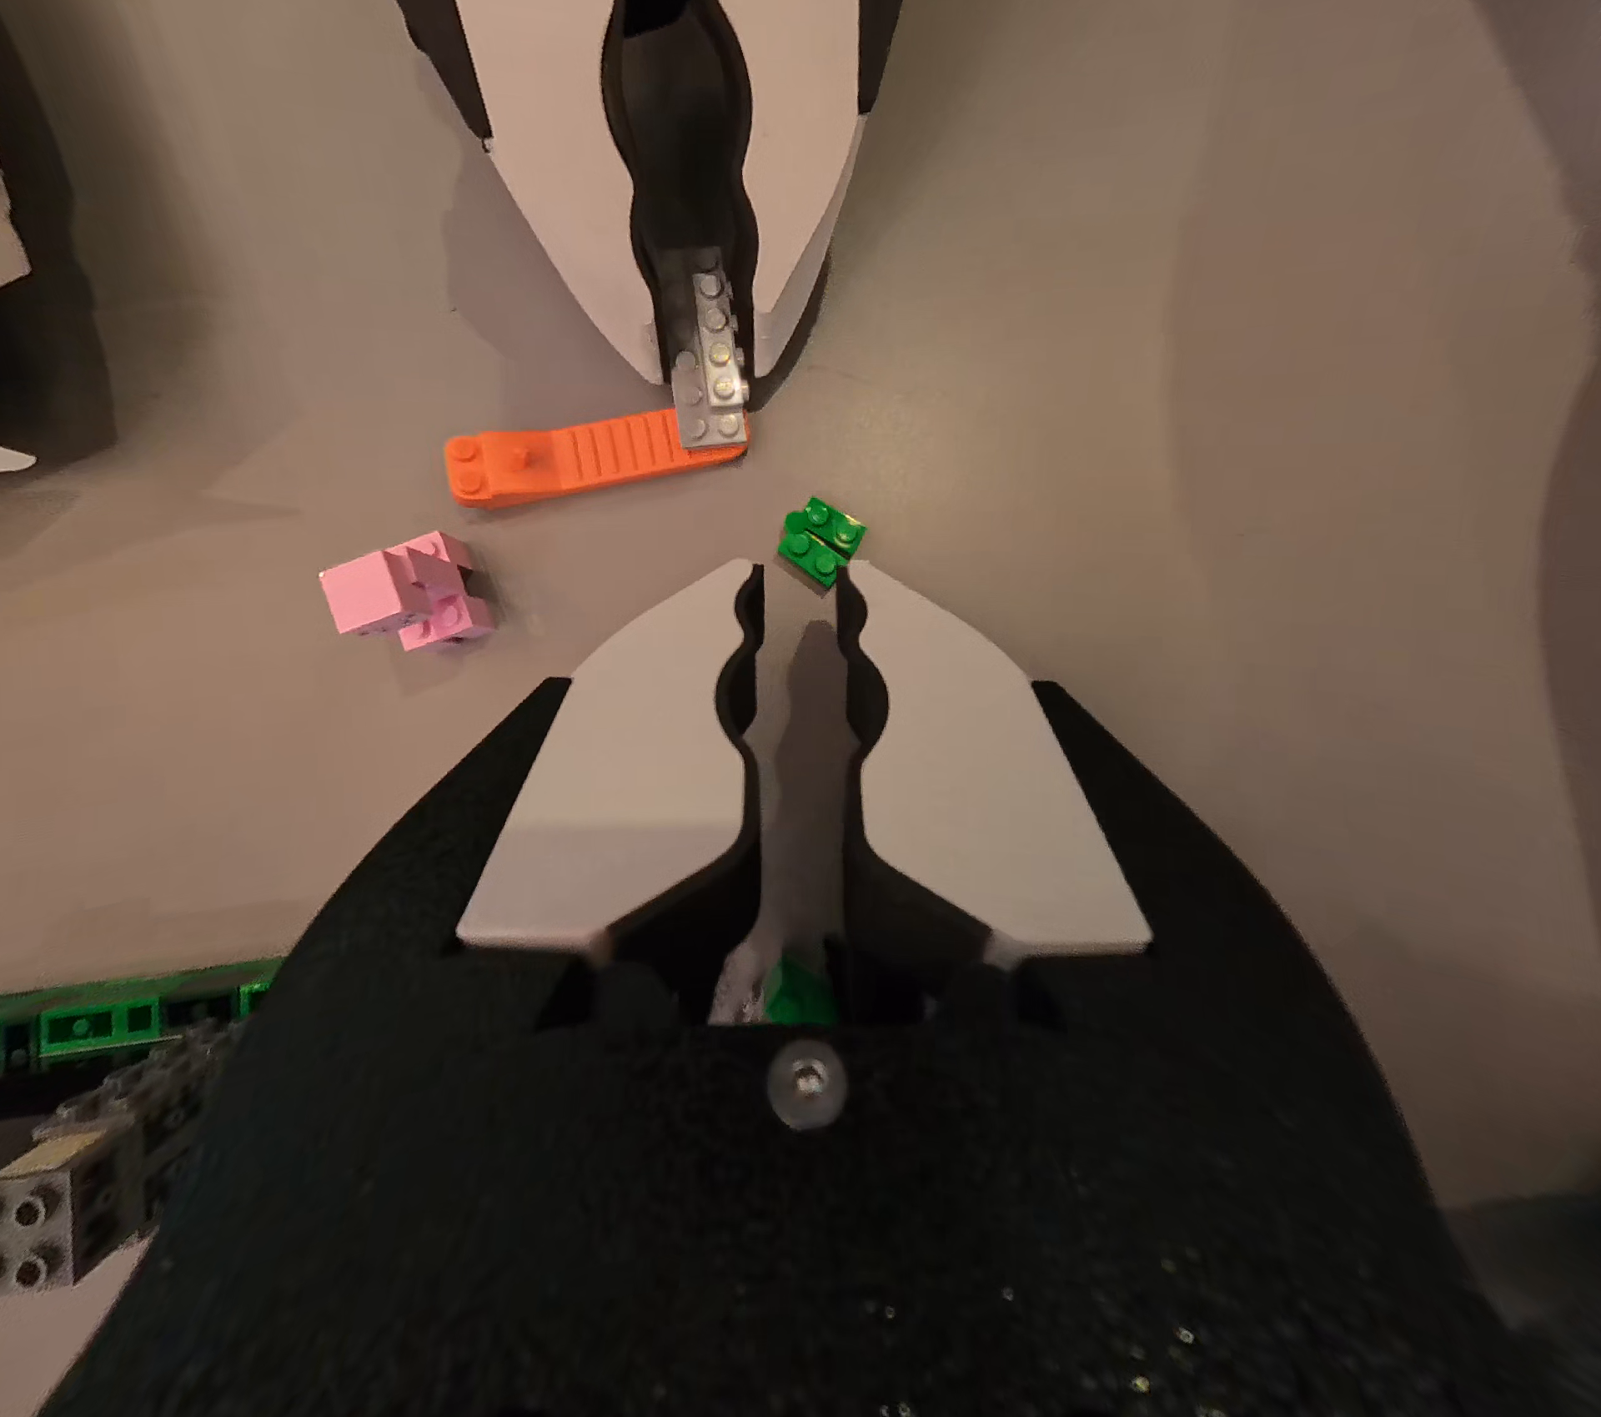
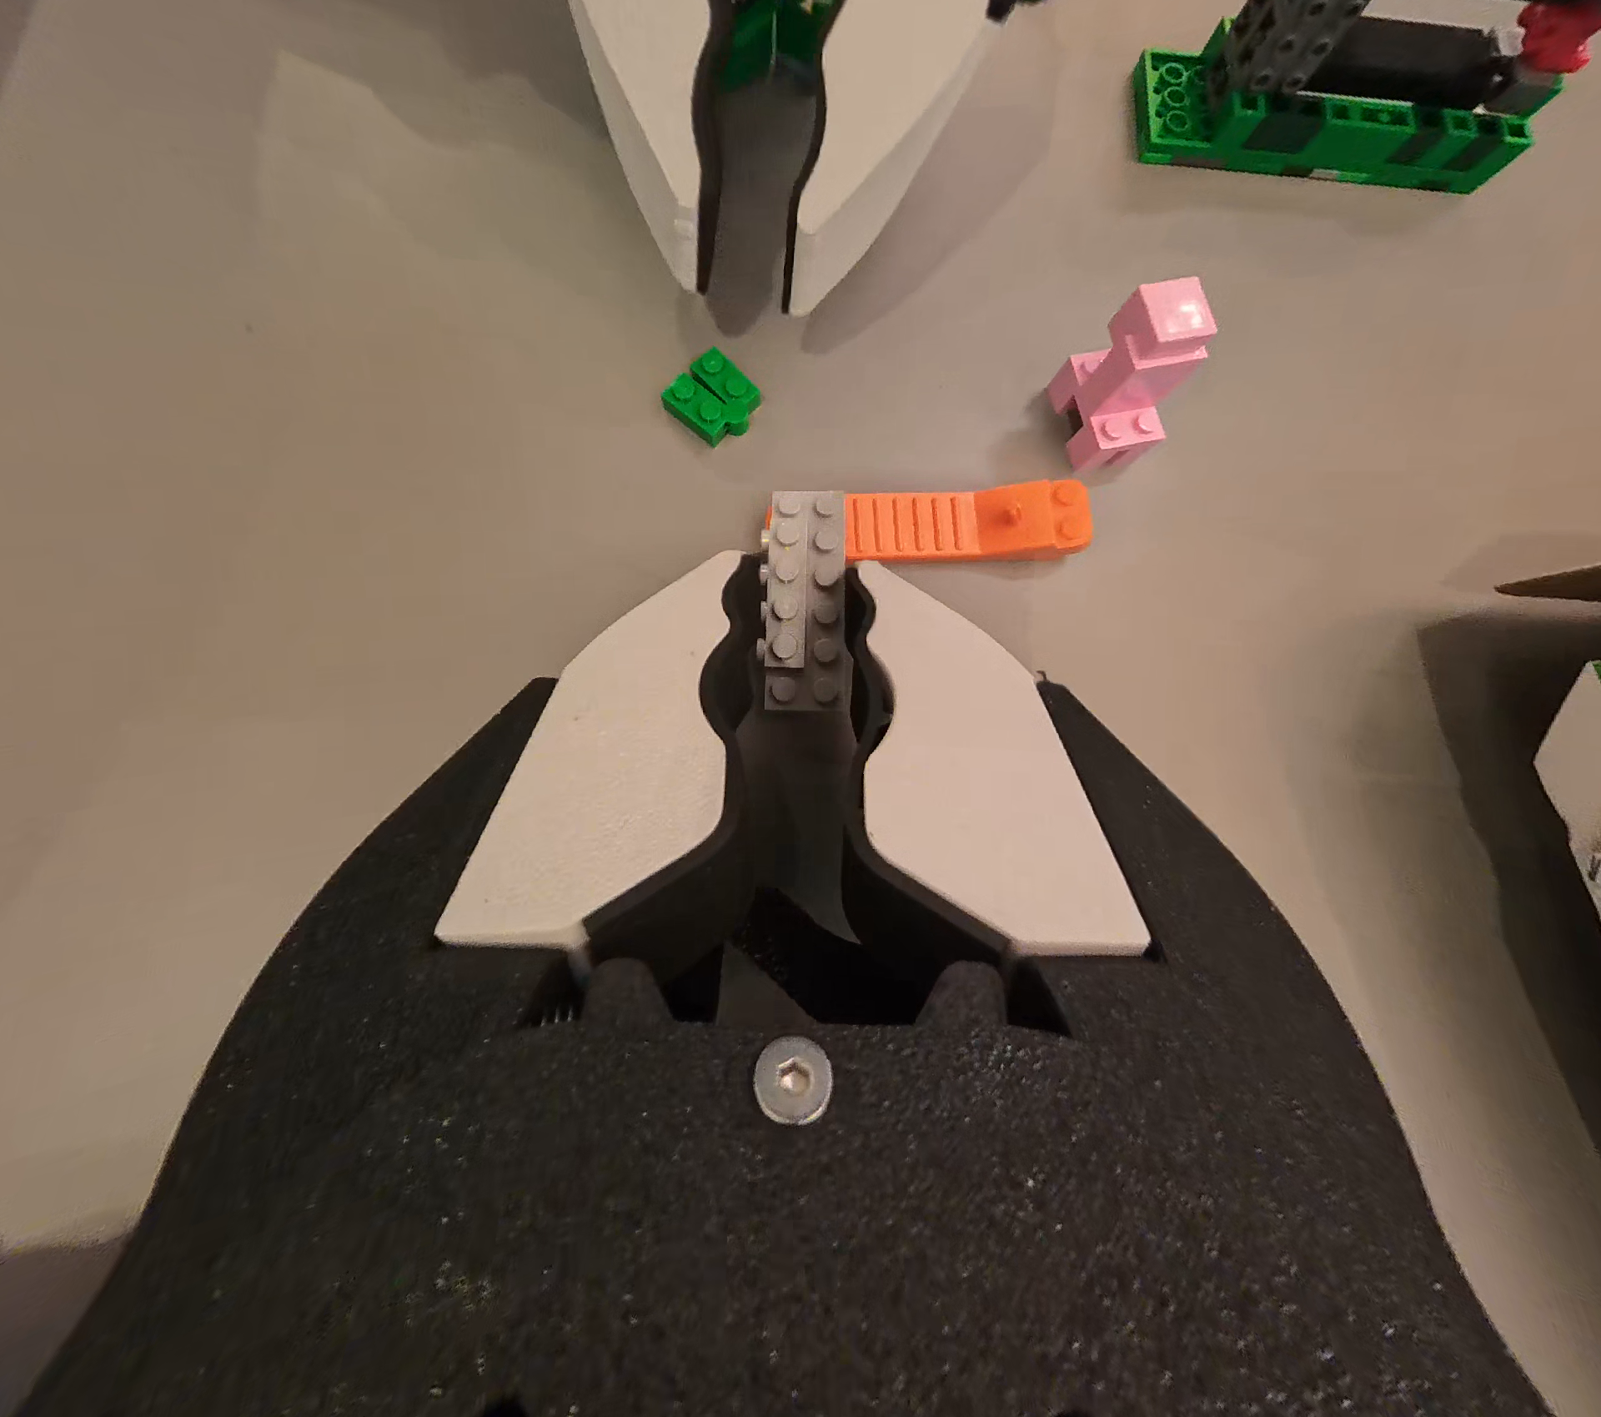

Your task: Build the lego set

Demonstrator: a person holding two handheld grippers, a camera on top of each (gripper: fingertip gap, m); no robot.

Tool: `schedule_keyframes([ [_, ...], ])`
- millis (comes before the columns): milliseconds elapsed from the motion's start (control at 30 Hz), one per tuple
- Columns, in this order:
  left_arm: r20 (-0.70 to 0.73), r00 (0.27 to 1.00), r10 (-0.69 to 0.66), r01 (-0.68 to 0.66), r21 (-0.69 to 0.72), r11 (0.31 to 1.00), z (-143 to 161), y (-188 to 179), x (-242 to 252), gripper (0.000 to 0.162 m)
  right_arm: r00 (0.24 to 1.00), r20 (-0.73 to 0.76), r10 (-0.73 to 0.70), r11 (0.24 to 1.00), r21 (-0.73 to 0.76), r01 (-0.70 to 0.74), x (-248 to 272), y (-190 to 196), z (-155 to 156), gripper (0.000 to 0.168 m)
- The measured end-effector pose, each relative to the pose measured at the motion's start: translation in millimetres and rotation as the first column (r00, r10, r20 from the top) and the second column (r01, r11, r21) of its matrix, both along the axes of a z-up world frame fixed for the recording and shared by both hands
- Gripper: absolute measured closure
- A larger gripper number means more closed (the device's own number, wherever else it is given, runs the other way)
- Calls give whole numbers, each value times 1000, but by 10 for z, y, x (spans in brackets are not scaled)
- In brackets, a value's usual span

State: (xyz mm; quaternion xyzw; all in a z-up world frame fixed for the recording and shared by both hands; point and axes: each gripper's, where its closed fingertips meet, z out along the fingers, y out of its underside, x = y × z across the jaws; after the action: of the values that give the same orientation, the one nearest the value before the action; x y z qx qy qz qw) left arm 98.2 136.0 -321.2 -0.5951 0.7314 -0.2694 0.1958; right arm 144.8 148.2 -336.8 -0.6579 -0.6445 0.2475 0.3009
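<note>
The right gripper point(image 2: 795, 568) has its fingers clamped on a long grey studded lego piece point(image 2: 801, 600) over the flat orange plastic brick-remover tool point(image 2: 962, 522), while the left gripper point(image 1: 799, 568), fingers a little apart and empty, likely must grab the small green lego bricks point(image 1: 821, 539) lying on the table point(image 1: 1213, 422) at its 12 o'clock.

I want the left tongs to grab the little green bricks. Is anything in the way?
Nothing visible blocks them. The left tongs sit just short of the green bricks, with only bare table around. The orange tool lies farther off.
</note>
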Motion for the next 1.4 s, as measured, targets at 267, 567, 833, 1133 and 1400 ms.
schedule_keyframes([
  [267, -23, 999, -39, 40, 38, 998, -108, -30, 57, 142, 999, 27, 31, 999, 7, -31, -6, 11, -54, 150],
  [567, -63, 995, -73, 79, 87, 993, -206, -43, 71, 140, 999, 28, 29, 999, 26, -29, -13, 17, -50, 150],
  [833, -66, 986, -156, 165, 179, 970, -211, -99, 110, 142, 999, 34, 25, 999, 24, -26, -11, 19, -63, 150],
  [1133, -56, 986, -154, 159, 108, 981, -217, -146, 107, 144, 999, 38, 29, 999, 36, -31, -40, 8, -63, 148],
  [1400, -18, 994, -108, 109, 122, 987, -138, -67, 122, 144, 1000, 22, -4, 998, 65, 3, -18, 40, 4, 142],
])
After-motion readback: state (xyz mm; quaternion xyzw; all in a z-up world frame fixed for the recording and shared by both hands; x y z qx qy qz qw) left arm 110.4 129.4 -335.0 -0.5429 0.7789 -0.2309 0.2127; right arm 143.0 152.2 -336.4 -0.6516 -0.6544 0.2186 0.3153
